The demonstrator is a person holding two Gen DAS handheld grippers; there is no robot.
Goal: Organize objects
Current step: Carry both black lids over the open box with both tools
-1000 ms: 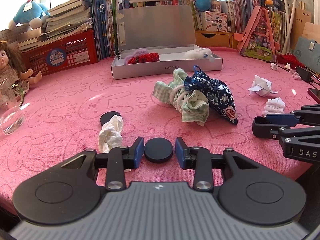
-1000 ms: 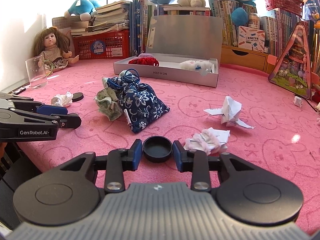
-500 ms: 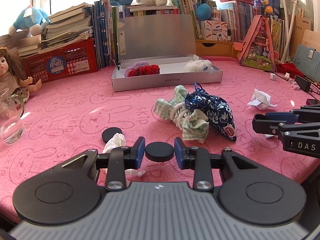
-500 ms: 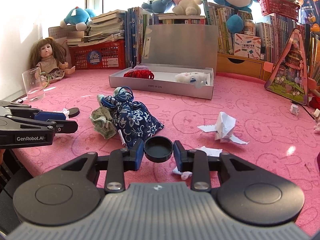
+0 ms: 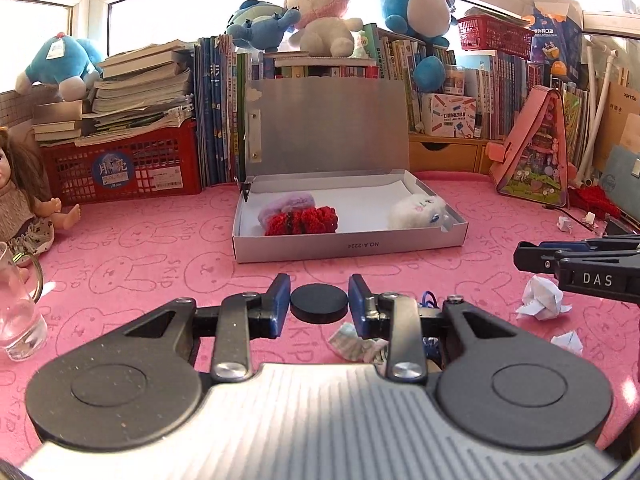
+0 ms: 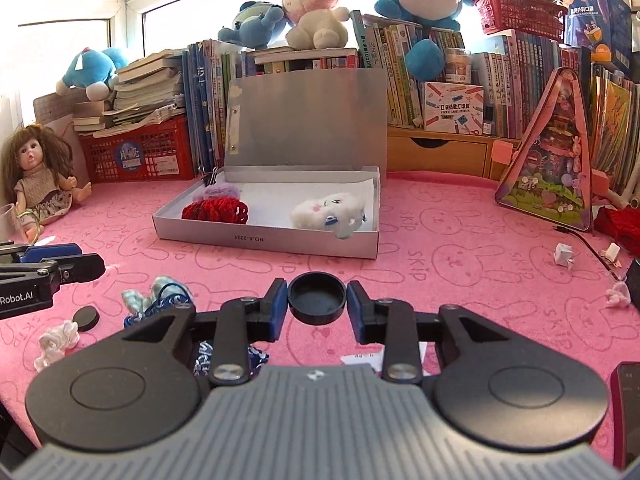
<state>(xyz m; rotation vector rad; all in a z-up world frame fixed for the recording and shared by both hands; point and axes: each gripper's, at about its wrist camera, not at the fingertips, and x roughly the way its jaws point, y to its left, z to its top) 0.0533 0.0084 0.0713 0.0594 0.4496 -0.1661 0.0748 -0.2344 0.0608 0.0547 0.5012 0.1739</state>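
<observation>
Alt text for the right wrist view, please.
The right gripper holds a round black cap between its fingers above a pink rabbit-print table cover. Ahead lies an open grey box containing a red knitted item and a white plush toy.

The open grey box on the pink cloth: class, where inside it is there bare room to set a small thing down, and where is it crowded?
Inside the grey box, the white floor between the red knitted piece and the white plush toy is bare, as is the strip behind them towards the raised lid. The left end, with the red and purple pieces, and the right front corner are crowded.
</observation>
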